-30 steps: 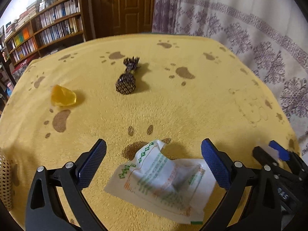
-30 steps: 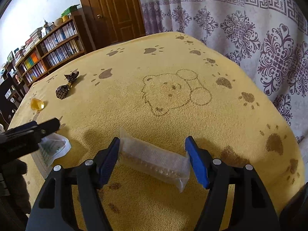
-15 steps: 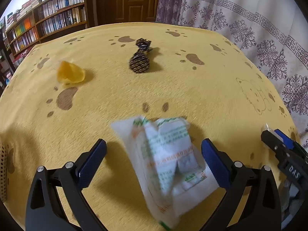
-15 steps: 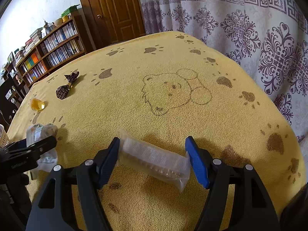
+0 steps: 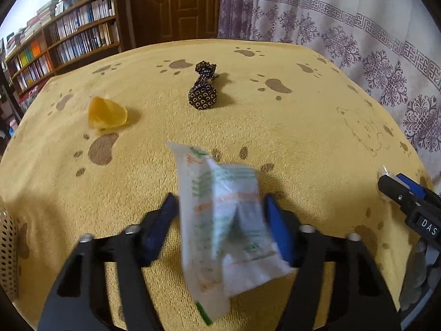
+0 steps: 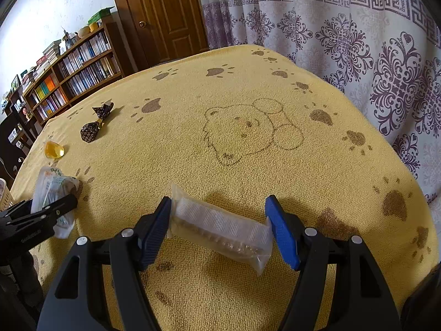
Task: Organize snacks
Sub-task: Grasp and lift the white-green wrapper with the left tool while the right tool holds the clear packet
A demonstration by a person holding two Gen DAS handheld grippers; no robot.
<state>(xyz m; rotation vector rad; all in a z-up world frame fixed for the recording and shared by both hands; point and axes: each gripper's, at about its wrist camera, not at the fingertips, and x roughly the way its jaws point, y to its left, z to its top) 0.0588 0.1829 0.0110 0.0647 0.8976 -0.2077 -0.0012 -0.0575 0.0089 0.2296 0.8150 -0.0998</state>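
Holding one snack packet in each gripper above the yellow towel (image 6: 248, 88).

We are seeing the left gripper (image 5: 220, 218) clenched on a white packet with green print (image 5: 220, 220), which is standing almost upright between the blue pads and looking a little blurred. The right gripper (image 6: 219, 224) is grasping a clear ribbed packet (image 6: 220, 229) by its two ends, and the packet is lying tilted across the gap between the fingers. On the towel, farther from us, a dark patterned wrapped candy (image 5: 203, 92) and an amber piece (image 5: 107, 114) are lying near each other but apart. At the left edge a perforated basket (image 5: 8, 248) is showing only partly.
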